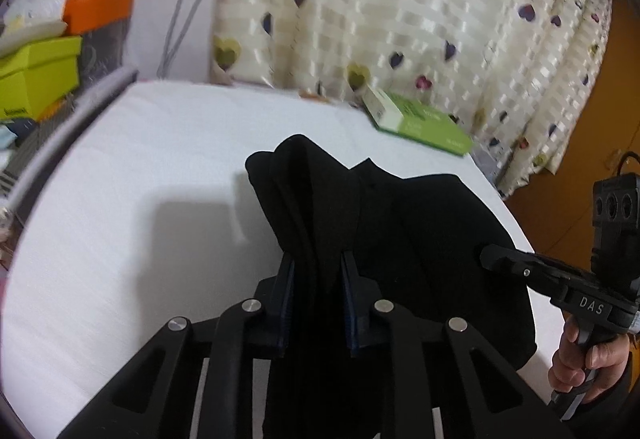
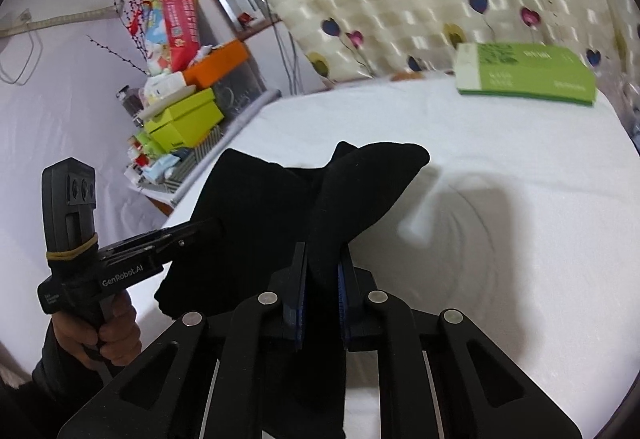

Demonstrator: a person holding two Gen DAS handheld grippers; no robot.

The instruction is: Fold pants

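Note:
Black pants [image 1: 420, 231] hang above a white bed [image 1: 140, 199], held up between both grippers. My left gripper [image 1: 318, 263] is shut on a bunched edge of the cloth, which rises in a fold past the fingertips. In the right wrist view my right gripper [image 2: 324, 259] is shut on another bunched edge of the black pants [image 2: 256, 207]. The right gripper also shows at the right of the left wrist view, its tip [image 1: 492, 255] against the cloth. The left gripper's tip [image 2: 208, 227] shows in the right wrist view, reaching into the cloth.
A green and white box [image 1: 416, 119] lies at the bed's far edge, seen too in the right wrist view [image 2: 524, 73]. A curtain with hearts [image 1: 420, 7] hangs behind. Stacked boxes, lime [image 2: 184, 115] and orange [image 2: 218, 63], crowd a shelf left of the bed. A hand [image 1: 580, 355] grips each handle.

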